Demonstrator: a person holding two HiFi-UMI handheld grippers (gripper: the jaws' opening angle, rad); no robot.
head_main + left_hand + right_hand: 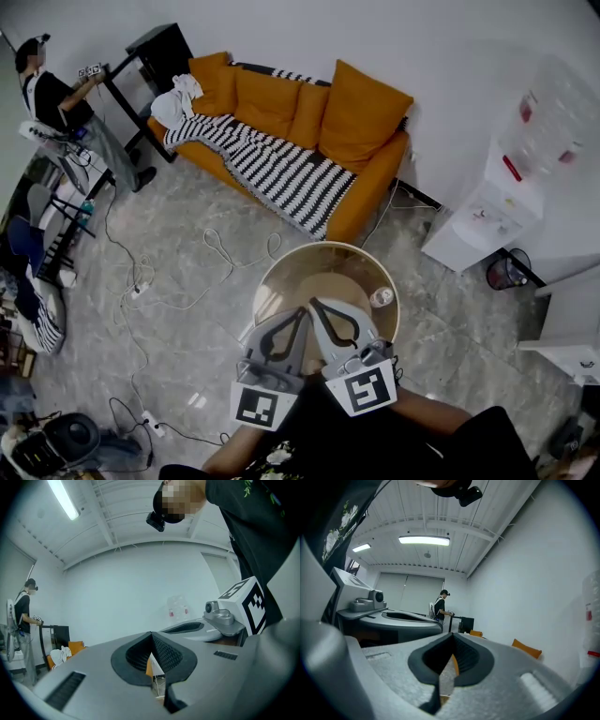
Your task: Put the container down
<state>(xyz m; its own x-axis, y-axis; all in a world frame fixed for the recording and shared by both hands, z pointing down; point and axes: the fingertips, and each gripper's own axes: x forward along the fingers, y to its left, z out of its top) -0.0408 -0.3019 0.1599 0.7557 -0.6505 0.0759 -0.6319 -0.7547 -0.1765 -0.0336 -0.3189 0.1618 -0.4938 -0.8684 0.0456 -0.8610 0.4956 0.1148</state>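
Observation:
A small round container (382, 297) stands on the round wooden table (281, 277), near its right edge. Both grippers hang side by side over the table's near part, pointing level. My left gripper (301, 313) is shut with nothing between its jaws, and its pads meet in the left gripper view (151, 635). My right gripper (315, 306) is shut and empty too, its tips together in the right gripper view (452, 637). The container sits to the right of the right gripper, apart from it. Each gripper shows in the other's view: the right one (197, 628) and the left one (401, 617).
An orange sofa (361, 202) with a striped blanket (281, 169) stands beyond the table. A person (56, 103) works at a black desk (155, 56) far left. Cables (141, 291) trail over the floor. A white cabinet (483, 220) and a bin (509, 270) are at the right.

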